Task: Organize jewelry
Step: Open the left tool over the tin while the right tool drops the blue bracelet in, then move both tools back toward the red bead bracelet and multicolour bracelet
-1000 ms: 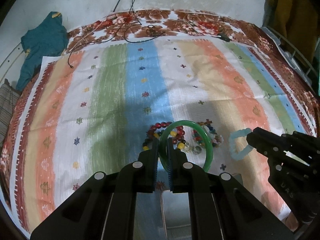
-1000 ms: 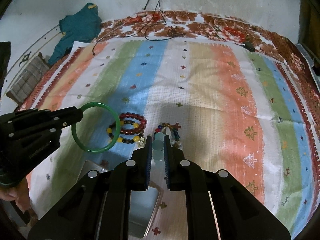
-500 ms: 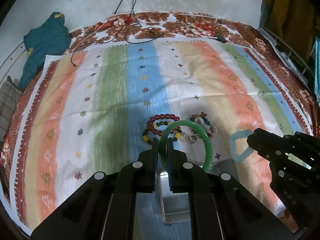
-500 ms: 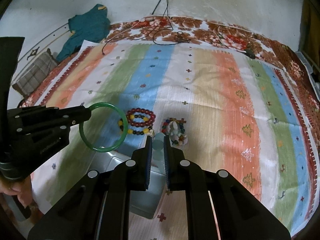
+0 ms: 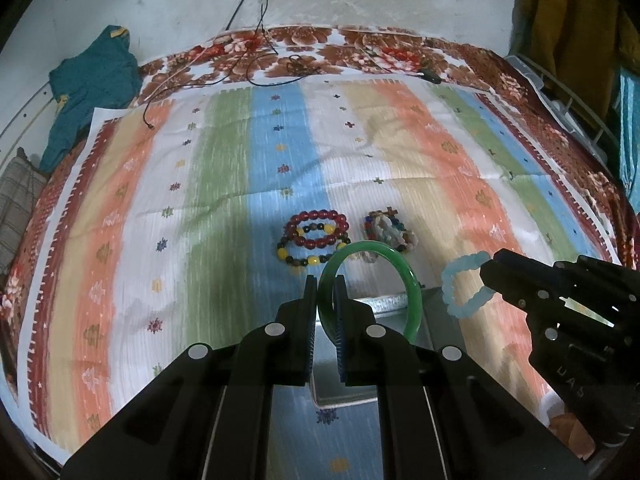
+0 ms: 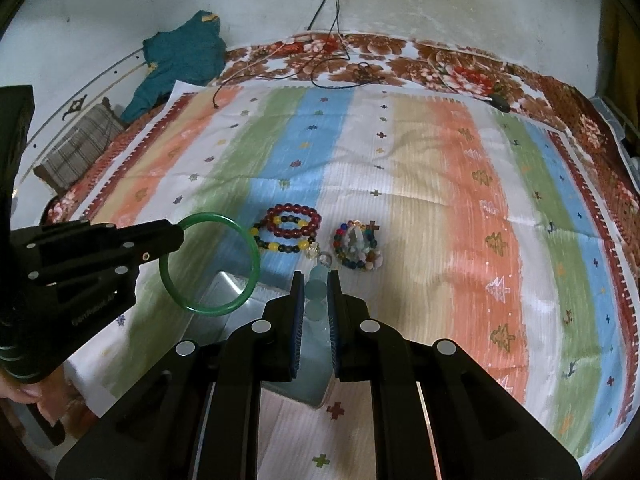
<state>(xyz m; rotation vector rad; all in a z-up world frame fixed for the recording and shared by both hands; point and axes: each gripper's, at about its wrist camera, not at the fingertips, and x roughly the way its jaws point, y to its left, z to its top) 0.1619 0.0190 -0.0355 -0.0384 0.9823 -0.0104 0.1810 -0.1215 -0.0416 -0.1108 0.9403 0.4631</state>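
Note:
My left gripper (image 5: 325,284) is shut on a green bangle (image 5: 412,280), which hangs upright above a metal tray (image 5: 384,304). In the right wrist view the same bangle (image 6: 252,256) sticks out from the left gripper (image 6: 178,236). My right gripper (image 6: 312,280) is shut on a pale blue bead bracelet (image 6: 317,286); the left wrist view shows that bracelet (image 5: 456,284) dangling from the right gripper (image 5: 486,270). Red and yellow-black bead bracelets (image 5: 316,236) and a multicoloured bracelet (image 5: 390,230) lie on the striped cloth beyond the tray.
The striped cloth (image 5: 200,200) covers a bed with a floral cover (image 5: 340,52). A teal garment (image 5: 92,84) lies at the far left, cables (image 5: 256,64) trail along the far edge. A checked cushion (image 6: 76,148) sits at the left. A hand (image 6: 24,390) holds the left gripper.
Both grippers have drawn back toward the near edge and risen slightly, carrying the bangle and the blue bracelet. The metal tray has come further into view beneath them.

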